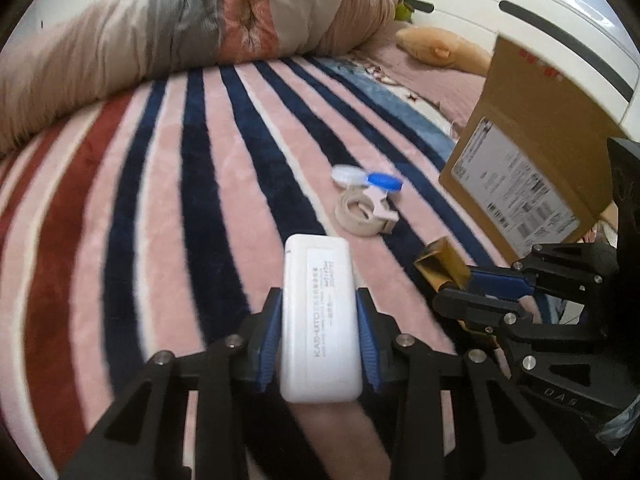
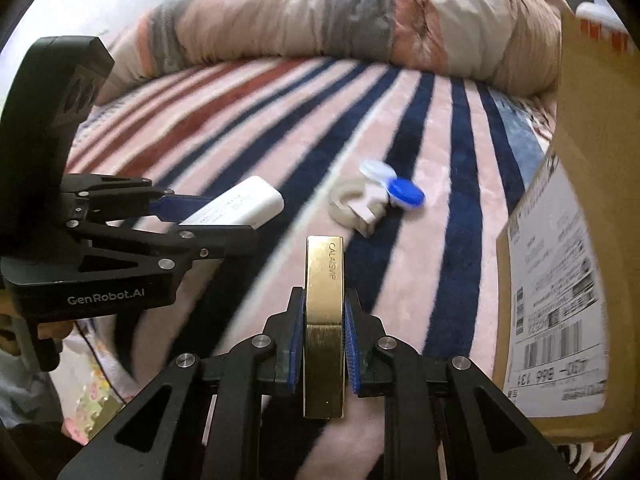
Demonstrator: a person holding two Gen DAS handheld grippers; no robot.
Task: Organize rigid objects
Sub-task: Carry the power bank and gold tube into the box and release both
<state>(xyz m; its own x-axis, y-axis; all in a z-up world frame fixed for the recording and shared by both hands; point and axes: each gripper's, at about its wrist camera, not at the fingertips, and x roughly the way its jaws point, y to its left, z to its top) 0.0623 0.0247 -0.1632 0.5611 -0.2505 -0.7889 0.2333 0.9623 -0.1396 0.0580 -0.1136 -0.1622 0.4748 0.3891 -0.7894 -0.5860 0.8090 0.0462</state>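
My left gripper [image 1: 319, 312] is shut on a white rectangular box [image 1: 318, 320] with grey print and holds it above the striped blanket; the box also shows in the right wrist view [image 2: 240, 206]. My right gripper [image 2: 323, 320] is shut on a slim gold box [image 2: 324, 320], seen in the left wrist view [image 1: 440, 265] at the right. Ahead on the blanket lie a beige tape roll [image 1: 362, 213] [image 2: 352, 204] and a contact lens case with a blue cap [image 1: 384, 182] [image 2: 406, 194] and a white cap [image 1: 346, 174].
A cardboard box with a shipping label [image 1: 520, 184] [image 2: 560, 300] stands at the right. A rolled duvet [image 1: 160, 40] [image 2: 340, 20] lies along the back. A plush toy [image 1: 436, 46] lies by the white headboard [image 1: 540, 12].
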